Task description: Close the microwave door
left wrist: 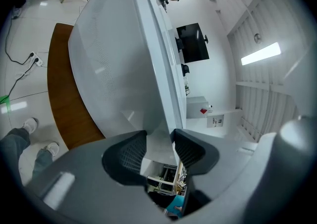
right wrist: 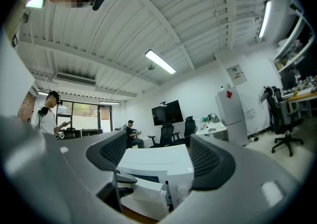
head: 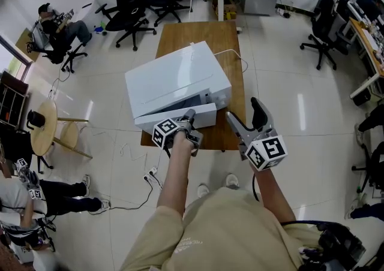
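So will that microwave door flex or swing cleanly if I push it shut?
Probably stiff: the microwave door looks like a flat rigid slab, so it should swing whole. The left claw pinches only its edge and may slip. The microwave might shift on the table.

Microwave sits on bench, door on its near side. Left claw at door's top edge, edge seemingly between its jaws; right claw just right, clear of microwave.
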`<act>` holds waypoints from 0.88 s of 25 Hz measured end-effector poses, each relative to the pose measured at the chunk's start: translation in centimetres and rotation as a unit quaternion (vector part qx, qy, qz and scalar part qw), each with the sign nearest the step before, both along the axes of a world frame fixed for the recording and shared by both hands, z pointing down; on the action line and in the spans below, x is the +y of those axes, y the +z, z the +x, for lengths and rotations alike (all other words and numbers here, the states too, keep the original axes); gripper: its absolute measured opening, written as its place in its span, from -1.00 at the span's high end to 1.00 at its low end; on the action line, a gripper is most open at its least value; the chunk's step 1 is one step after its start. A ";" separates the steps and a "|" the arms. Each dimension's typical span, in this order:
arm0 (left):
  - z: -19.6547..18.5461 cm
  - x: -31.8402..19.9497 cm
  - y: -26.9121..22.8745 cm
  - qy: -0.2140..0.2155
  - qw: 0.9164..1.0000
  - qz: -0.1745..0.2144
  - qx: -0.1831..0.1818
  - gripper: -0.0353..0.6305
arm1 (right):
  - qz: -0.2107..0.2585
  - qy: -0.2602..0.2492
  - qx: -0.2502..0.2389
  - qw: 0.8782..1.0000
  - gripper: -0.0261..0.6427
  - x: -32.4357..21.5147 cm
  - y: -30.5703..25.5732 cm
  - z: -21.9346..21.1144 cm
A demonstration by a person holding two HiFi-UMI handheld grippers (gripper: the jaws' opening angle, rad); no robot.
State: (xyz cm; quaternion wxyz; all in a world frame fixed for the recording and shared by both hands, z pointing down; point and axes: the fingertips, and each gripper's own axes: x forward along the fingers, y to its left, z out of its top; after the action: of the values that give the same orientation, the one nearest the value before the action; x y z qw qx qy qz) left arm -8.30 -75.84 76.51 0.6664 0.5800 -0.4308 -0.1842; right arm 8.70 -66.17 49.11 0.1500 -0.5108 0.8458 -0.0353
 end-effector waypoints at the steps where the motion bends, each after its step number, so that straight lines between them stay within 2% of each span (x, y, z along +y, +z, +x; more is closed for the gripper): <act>1: 0.0 -0.4 0.0 -0.002 1.000 0.002 0.001 0.34 | 0.000 0.000 0.001 1.000 -0.24 -0.1 0.1 0.1; 15: -0.4 -5.2 0.1 -0.031 0.999 -0.002 0.039 0.34 | -0.013 0.014 0.005 1.000 -0.24 -2.4 0.8 1.6; 20: -1.0 -5.5 0.4 -0.034 0.999 -0.004 0.035 0.34 | -0.007 0.002 0.008 1.000 -0.24 -1.8 0.4 0.0; 22: -1.3 -5.4 -0.4 -0.026 1.000 0.012 0.014 0.35 | -0.008 -0.002 0.010 1.000 -0.24 -1.7 -0.5 -0.8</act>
State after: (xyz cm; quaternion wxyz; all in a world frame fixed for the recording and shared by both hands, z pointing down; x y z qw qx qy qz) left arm -9.57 -81.26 76.07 0.6604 0.5739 -0.4341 -0.2144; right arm 7.85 -67.88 48.62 0.1374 -0.5109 0.8477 -0.0376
